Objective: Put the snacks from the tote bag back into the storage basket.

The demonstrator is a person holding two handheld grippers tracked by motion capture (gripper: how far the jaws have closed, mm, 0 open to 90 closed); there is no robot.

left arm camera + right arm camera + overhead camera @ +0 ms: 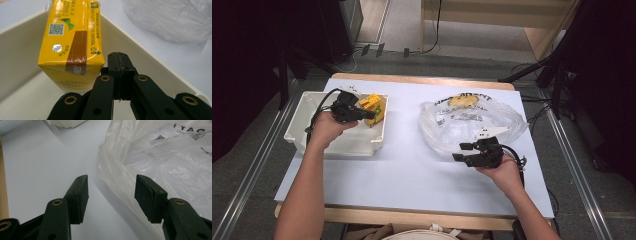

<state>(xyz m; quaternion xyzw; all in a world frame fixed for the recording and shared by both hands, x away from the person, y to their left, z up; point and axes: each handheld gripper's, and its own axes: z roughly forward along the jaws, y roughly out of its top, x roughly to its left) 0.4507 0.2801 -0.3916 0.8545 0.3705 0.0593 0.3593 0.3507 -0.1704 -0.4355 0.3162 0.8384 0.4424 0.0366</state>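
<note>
A yellow drink carton (374, 106) (72, 37) stands inside the white bin (307, 112) (17, 47), against its right wall. My left gripper (371, 114) (119, 57) is over the bin with its jaws shut on each other and nothing between them; the tips sit just beside the carton's lower right corner. My right gripper (461, 152) (111, 186) stands open low over the table at the near left edge of a crumpled clear plastic bag (472, 122) (165, 157). The bag's edge lies between and just beyond its jaws, with no pad pressing on it.
A yellow item (463, 100) lies inside the bag near its far side. The white tabletop (407, 165) stretches between bin and bag. Cables and stand legs (537, 70) lie on the floor beyond the table's far right corner.
</note>
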